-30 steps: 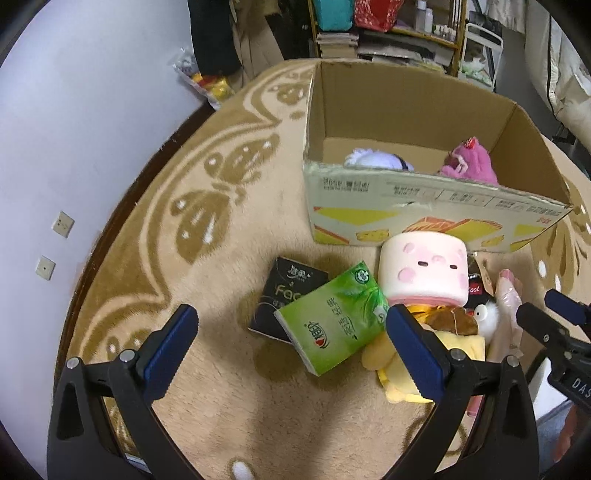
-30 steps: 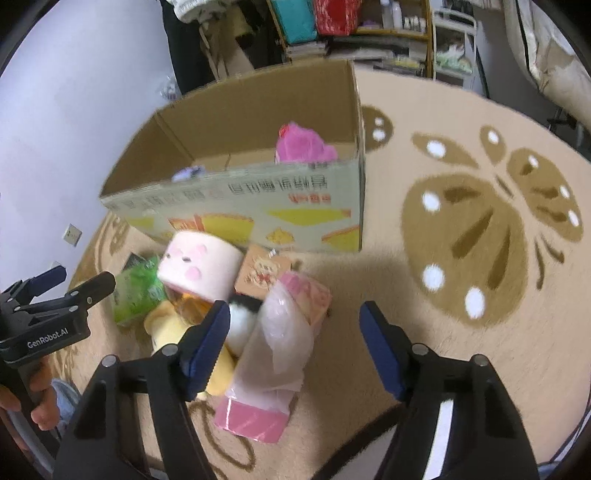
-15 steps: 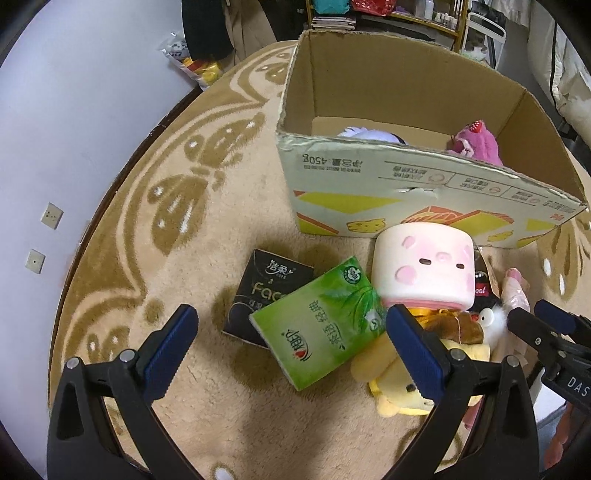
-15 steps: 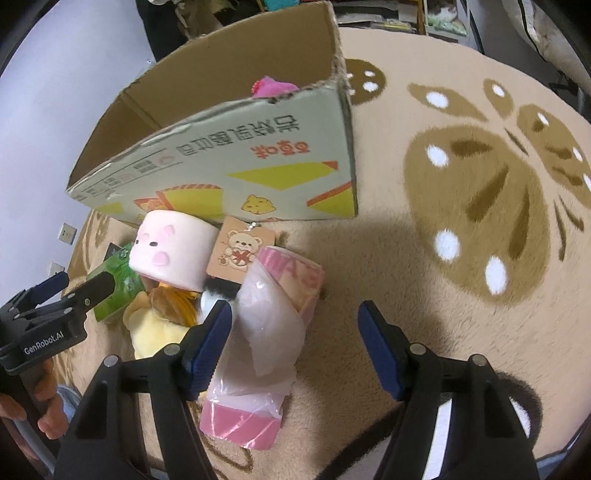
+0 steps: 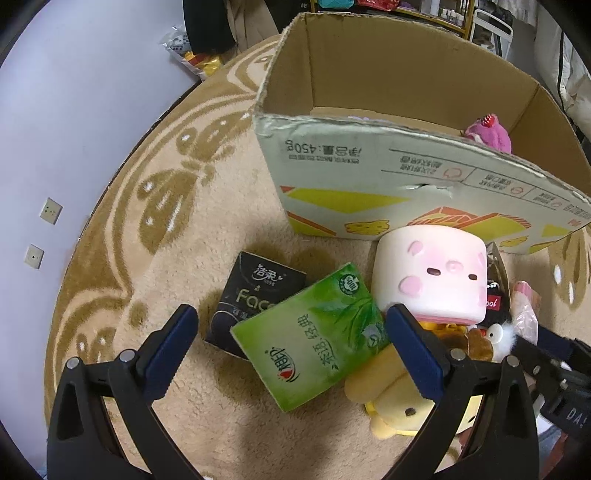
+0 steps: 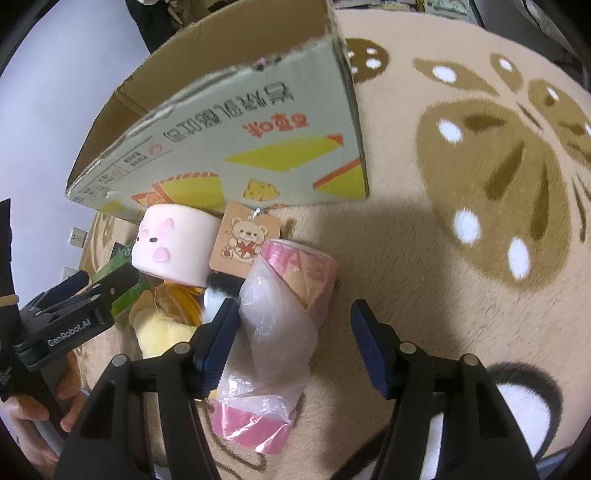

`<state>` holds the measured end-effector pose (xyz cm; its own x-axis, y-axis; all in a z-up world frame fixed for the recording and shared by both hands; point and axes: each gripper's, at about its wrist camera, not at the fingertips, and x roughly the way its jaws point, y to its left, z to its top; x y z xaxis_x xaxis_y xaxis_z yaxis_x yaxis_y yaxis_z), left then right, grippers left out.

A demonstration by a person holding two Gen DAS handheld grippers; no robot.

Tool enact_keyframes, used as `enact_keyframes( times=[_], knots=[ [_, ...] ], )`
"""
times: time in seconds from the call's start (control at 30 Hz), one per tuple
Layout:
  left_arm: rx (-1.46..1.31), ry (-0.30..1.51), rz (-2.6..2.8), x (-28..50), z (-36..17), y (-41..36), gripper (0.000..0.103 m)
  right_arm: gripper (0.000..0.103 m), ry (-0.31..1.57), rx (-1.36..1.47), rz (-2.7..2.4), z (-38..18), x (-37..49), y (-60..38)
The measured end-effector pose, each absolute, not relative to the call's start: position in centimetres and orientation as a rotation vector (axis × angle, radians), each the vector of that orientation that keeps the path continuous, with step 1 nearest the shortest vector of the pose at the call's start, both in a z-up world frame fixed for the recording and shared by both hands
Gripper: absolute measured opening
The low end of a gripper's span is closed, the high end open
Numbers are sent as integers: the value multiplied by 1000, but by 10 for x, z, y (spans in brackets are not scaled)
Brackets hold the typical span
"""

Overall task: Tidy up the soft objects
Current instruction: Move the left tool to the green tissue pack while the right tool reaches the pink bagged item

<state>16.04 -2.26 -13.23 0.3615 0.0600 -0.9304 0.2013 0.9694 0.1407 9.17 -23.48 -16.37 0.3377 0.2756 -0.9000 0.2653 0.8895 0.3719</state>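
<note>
A cardboard box (image 5: 369, 177) stands open on the rug, with a magenta plush (image 5: 489, 134) inside. In front of it lie a green tissue pack (image 5: 314, 339), a black tissue pack (image 5: 251, 302), a pink-faced cylinder plush (image 5: 430, 277) and a yellow plush (image 5: 391, 391). My left gripper (image 5: 291, 350) is open, its fingers on either side of the green pack. My right gripper (image 6: 291, 343) is open around a pink roll in clear plastic (image 6: 280, 321). The box (image 6: 236, 140), cylinder plush (image 6: 173, 243) and a bear tag (image 6: 245, 240) show in the right wrist view.
A beige rug with brown patterns (image 6: 498, 166) covers the floor. A pale wall with two sockets (image 5: 48, 210) is at the left. Shelves and clutter (image 5: 406, 11) stand behind the box. The left gripper (image 6: 74, 314) shows at the left of the right wrist view.
Both grippers have moved forward and down toward the pile. The left now straddles the green pack; the right now straddles the pink roll. Both stay open.
</note>
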Motion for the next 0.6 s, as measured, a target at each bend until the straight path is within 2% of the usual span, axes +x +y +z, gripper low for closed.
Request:
enact_keyframes(
  times=[0.17,0.27,0.5,0.6],
  knots=[
    [245,1205,-93,164,-136,-24,101,66,1287,500,35,-174,93,-226],
    [250,1190,-92,164,-137,-27,101,60,1283,479,44,-174,96,-222],
    [229,1224,-64,167,-145,-26,100,60,1296,478,39,-175,98,-219],
    [155,1252,-90,167,-144,-20,85,60,1311,485,36,-175,99,-214]
  ],
)
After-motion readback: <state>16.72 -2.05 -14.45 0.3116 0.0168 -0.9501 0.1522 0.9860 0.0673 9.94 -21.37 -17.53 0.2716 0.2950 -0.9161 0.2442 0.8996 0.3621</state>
